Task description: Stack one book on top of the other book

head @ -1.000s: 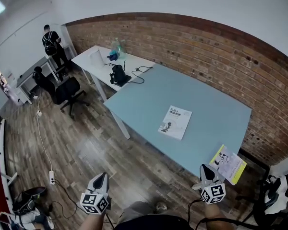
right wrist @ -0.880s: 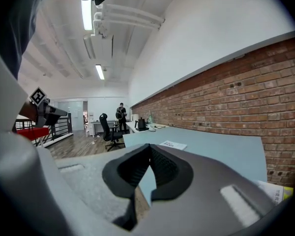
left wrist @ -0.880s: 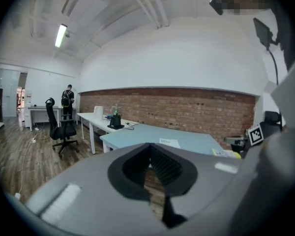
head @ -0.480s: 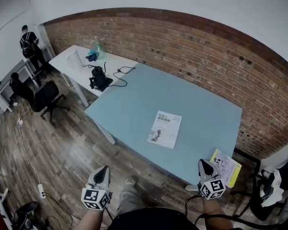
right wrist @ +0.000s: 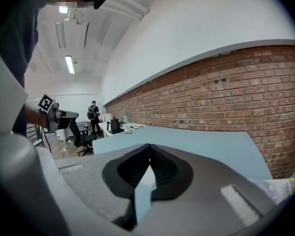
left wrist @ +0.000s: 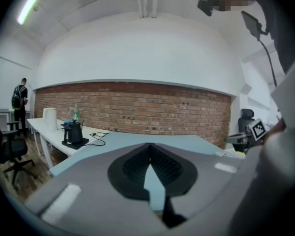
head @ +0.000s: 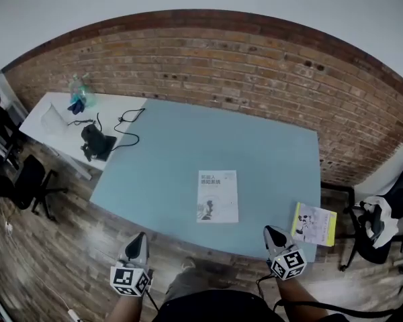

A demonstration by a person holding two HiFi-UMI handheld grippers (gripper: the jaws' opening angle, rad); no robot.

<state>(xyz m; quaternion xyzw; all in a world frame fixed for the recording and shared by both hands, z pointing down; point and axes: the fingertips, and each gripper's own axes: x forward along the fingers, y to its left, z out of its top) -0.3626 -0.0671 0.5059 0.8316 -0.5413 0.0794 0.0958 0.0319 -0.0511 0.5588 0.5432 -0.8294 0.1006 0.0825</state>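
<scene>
White book [head: 217, 196] lies flat on the counter [head: 255, 139], yellow book [head: 314, 223] at its right front corner, well apart. Both look thin, light, floppy; pinch the yellow one's edge, probably overhanging. Left claw [head: 137, 237] and right claw [head: 273, 233] pressed together, empty.

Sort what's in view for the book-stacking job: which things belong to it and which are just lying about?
Belong to the job: white book, yellow book, blue table, left gripper and right gripper (both shut, empty).
Lying about: black kettle, cable and bottle on the white table; office chair.
</scene>
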